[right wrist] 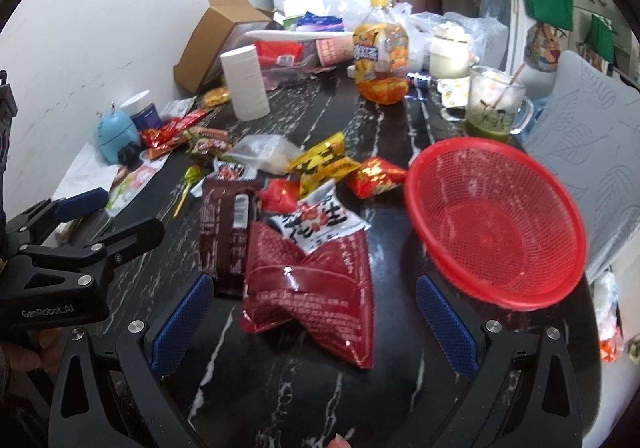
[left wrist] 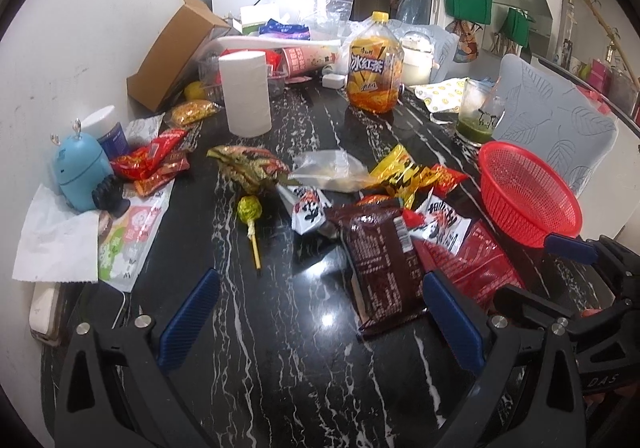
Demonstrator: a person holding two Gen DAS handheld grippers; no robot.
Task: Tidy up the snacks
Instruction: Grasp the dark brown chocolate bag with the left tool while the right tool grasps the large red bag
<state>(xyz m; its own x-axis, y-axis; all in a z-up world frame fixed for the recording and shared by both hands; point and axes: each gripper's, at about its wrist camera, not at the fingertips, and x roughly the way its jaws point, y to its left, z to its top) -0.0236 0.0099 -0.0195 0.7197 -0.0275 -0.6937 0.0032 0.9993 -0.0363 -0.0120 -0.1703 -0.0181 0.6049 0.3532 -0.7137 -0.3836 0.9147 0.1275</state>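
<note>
Both fisheye views are taken low over the black marble table [left wrist: 280, 328], looking forward along blue-padded fingers toward the far wall. The left wrist view is set further left; the right sits close before the red basket [right wrist: 496, 224]. The central snack pile is shared.

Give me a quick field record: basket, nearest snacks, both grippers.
basket: red mesh basket, nothing in it, at the table's right edge
nearest snacks: crumpled red packet in front of the right hand-held gripper; dark brown packet beside it
loose item: green lollipop lying flat
left hand-held gripper: open, holds nothing
right hand-held gripper: open, holds nothing
surface: black marble table
</note>
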